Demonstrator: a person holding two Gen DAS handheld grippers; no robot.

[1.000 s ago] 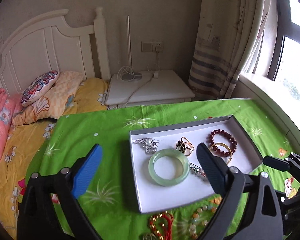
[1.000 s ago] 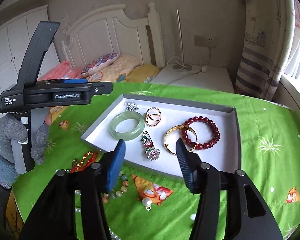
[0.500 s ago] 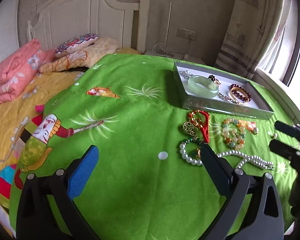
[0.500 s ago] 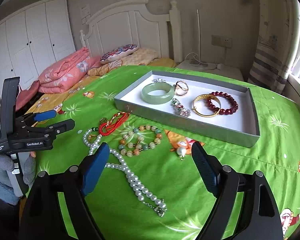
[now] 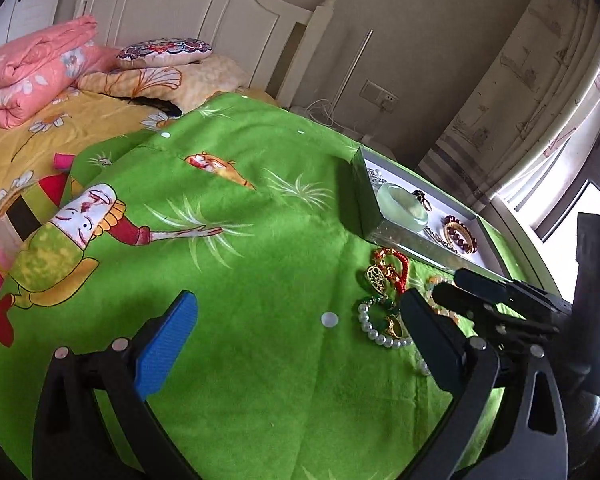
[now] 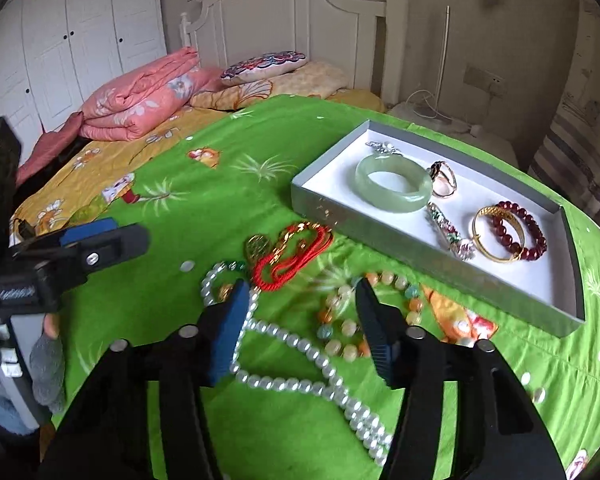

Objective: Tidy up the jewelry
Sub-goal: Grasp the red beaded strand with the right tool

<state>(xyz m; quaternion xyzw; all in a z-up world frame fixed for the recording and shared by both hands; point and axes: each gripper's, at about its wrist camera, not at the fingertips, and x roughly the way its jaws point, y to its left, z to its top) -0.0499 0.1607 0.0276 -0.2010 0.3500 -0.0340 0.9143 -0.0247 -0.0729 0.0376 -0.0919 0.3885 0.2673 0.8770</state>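
Jewelry still loose, a pearl strand [image 6: 300, 364], bead bracelet [image 6: 356, 312] and red cord [image 6: 296, 256], lies on the green cloth [image 6: 220, 200] beside the tray [image 6: 428, 264]. The right tongs [image 6: 300, 320] are closing over strand and bracelet, gripping nothing yet; the left tongs [image 5: 296, 340] stand apart. Tangled pieces could drag along.

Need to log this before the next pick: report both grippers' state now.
Left gripper: open, nothing between its fingers, over bare green cloth.
Right gripper: open but closing, above the pearl necklace; nothing gripped.

Folded pink quilt [image 6: 140, 96], patterned cushion [image 6: 264, 65], white wardrobe [image 6: 68, 36].
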